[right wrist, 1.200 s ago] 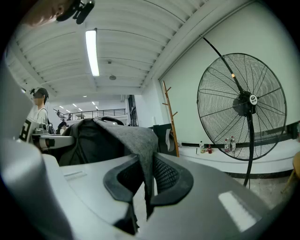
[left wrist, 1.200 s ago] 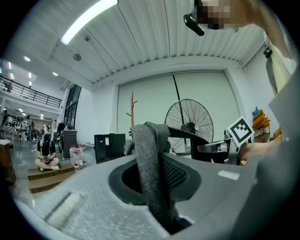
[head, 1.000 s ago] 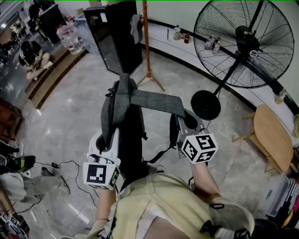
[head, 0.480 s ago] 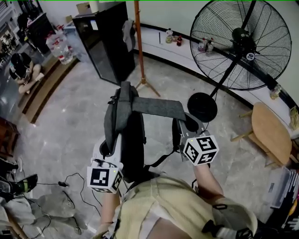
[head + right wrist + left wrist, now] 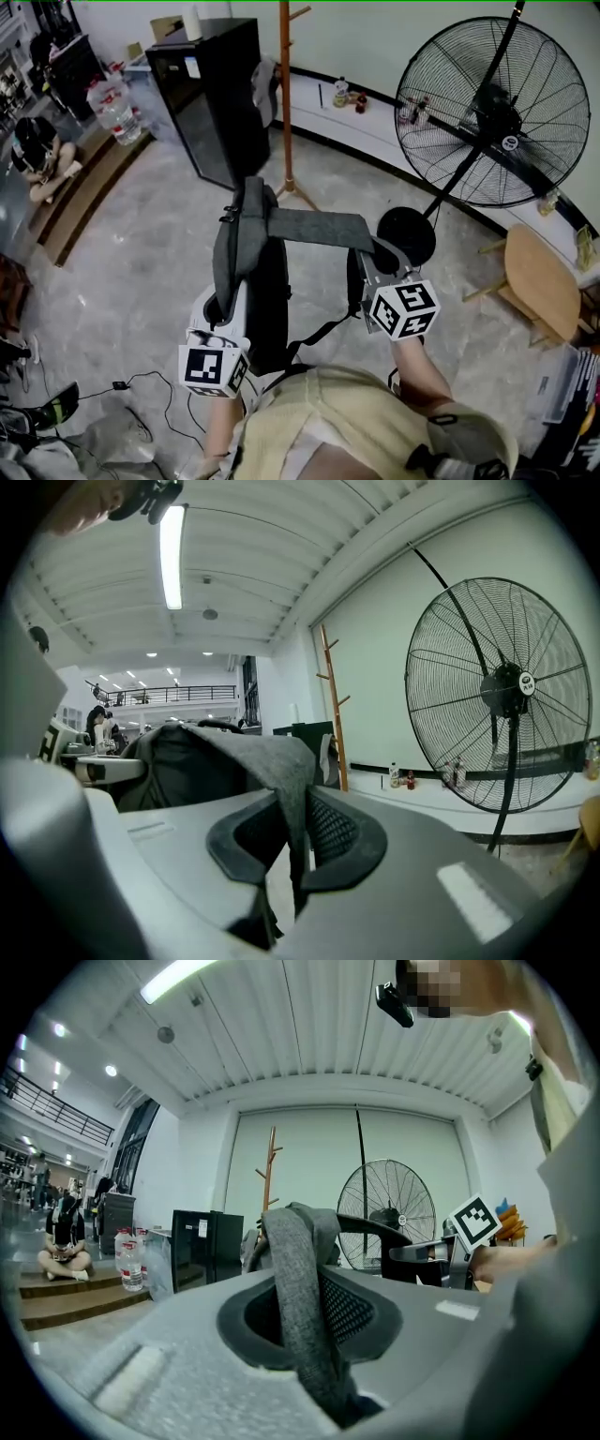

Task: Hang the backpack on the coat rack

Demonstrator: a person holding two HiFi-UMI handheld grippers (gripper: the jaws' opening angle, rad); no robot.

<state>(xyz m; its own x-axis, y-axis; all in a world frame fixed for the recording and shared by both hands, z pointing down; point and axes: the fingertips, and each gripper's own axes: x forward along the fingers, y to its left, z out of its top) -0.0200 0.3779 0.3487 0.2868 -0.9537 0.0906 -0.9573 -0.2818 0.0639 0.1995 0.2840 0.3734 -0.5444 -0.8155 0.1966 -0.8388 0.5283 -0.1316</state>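
A dark grey backpack point(image 5: 265, 300) hangs between my two grippers above the floor. My left gripper point(image 5: 225, 305) is shut on one grey shoulder strap point(image 5: 302, 1307), which runs up between its jaws. My right gripper point(image 5: 375, 258) is shut on the other strap point(image 5: 319, 228), stretched flat across to it and seen pinched in the right gripper view point(image 5: 291, 808). The wooden coat rack point(image 5: 286, 103) stands ahead by the white wall, with a grey item hanging on it. It also shows as the coat rack point(image 5: 268, 1168) in the left gripper view and the coat rack point(image 5: 333, 705) in the right one.
A black cabinet point(image 5: 211, 98) stands left of the rack. A big standing fan point(image 5: 487, 117) and its round base point(image 5: 405, 234) are to the right, a small wooden table point(image 5: 548, 286) further right. People sit on steps point(image 5: 37, 159) at far left. Cables lie on the floor point(image 5: 141, 398).
Both grippers have carried the backpack forward toward the coat rack. The rack, cabinet and fan now sit lower and nearer in the head view.
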